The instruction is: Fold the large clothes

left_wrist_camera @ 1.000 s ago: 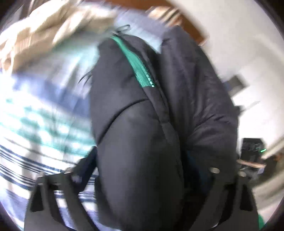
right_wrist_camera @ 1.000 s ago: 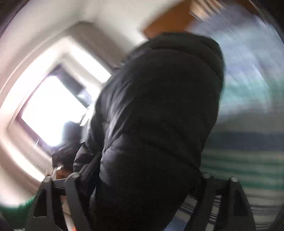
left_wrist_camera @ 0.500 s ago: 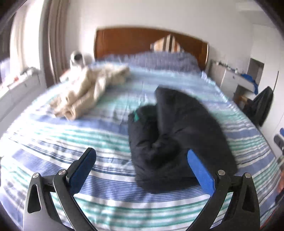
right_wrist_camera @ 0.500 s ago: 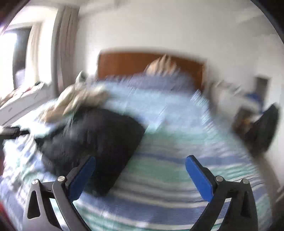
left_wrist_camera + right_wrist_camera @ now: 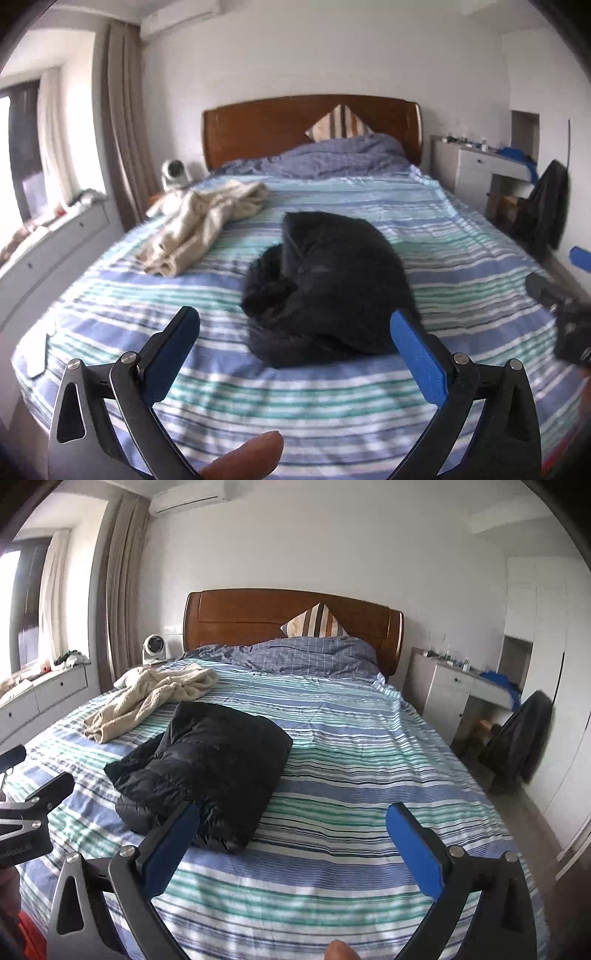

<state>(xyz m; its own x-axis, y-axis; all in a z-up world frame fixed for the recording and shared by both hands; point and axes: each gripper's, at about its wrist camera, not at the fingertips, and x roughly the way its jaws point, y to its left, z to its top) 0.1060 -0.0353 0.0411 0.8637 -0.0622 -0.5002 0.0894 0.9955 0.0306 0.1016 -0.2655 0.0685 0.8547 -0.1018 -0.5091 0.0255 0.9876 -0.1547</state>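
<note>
A black puffy jacket (image 5: 207, 768) lay folded into a thick bundle on the striped bed (image 5: 369, 760), left of centre. A cream garment (image 5: 147, 698) lay crumpled and unfolded just beyond it, toward the bed's left edge.

A matt, puffy black jacket (image 5: 207, 768) is laid on striped cotton-like sheet (image 5: 351, 760); fleecy cream cloth (image 5: 147, 698) and a glossy wooden headboard (image 5: 251, 616) are seen.
</note>
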